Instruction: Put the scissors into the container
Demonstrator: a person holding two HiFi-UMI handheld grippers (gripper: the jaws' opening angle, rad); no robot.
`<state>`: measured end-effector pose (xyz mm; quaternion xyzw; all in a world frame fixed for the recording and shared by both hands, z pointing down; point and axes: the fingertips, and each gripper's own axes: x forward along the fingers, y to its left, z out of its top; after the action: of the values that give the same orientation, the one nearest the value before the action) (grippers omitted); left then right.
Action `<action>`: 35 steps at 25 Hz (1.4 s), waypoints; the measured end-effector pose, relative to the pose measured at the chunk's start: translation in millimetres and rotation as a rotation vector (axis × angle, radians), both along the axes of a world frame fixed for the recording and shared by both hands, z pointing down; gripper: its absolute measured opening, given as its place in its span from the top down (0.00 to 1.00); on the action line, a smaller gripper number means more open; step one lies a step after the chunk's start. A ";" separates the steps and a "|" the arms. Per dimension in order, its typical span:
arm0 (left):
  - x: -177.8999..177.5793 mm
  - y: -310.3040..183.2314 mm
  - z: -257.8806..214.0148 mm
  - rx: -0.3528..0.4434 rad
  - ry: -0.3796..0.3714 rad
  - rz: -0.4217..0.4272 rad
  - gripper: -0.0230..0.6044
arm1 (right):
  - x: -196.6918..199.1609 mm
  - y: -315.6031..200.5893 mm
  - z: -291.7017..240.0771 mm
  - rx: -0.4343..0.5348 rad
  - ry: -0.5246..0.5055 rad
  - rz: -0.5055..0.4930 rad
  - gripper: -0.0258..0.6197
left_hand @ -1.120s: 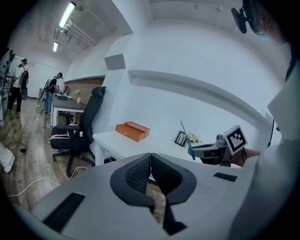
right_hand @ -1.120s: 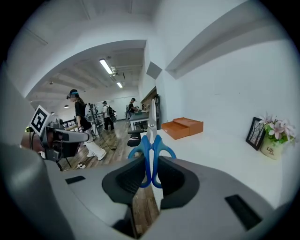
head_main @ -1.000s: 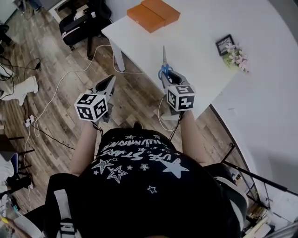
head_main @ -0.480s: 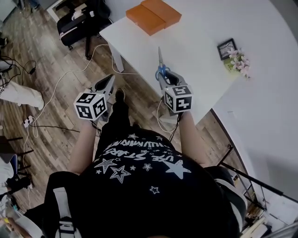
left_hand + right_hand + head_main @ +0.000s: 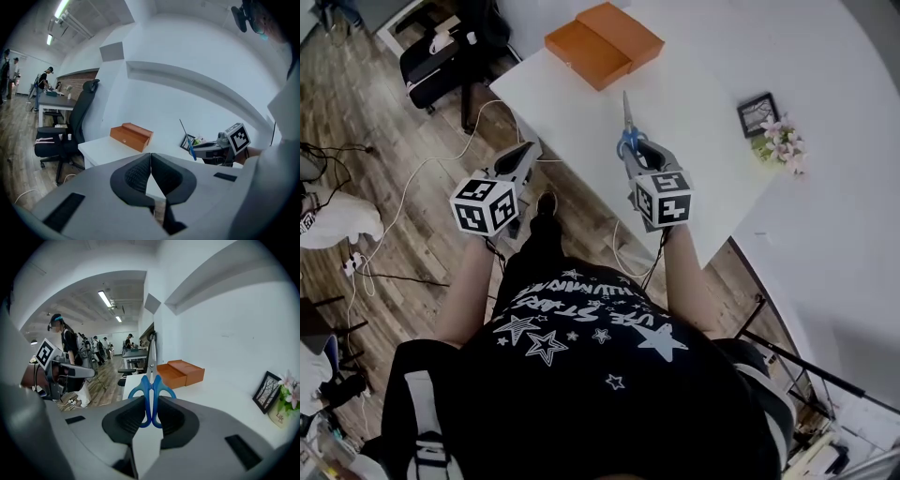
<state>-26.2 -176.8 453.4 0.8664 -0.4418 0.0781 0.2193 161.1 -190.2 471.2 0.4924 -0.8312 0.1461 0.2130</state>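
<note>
- Two grippers: right gripper (image 5: pixel 151 405) pinches blue-handled steel scissors (image 5: pixel 152 378) by handles over white table (image 5: pixel 581 103); left gripper (image 5: pixel 150 161) pressed together, empty.
- Orange open box (image 5: pixel 602 42) well apart; scissors may pivot in handle-only pinch, miss.

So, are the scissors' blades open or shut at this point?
Shut. The scissors show their blades as one thin line, and the blue handle loops sit pressed together in the right gripper.

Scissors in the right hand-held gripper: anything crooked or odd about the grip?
Nothing stands out. The right hand-held gripper holds the scissors by their blue handles, blades closed and in line with the jaws, pointing forward over the white table.
</note>
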 end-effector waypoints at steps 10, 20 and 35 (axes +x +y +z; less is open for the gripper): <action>-18.4 -130.6 8.7 -0.043 0.019 0.049 0.93 | -16.4 -119.2 4.6 -0.025 0.077 0.039 0.80; -48.2 -226.5 10.9 -0.052 0.026 0.091 0.93 | -45.5 -222.1 0.8 -0.027 0.229 0.045 0.80; -84.2 -328.3 32.3 -0.101 0.054 0.129 0.93 | -78.5 -348.3 54.0 -0.154 0.665 -0.127 0.80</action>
<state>-110.4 -505.1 485.6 0.8828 -0.3743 0.0909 0.2690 82.6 -538.5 525.2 0.4429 -0.7319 0.0265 0.5172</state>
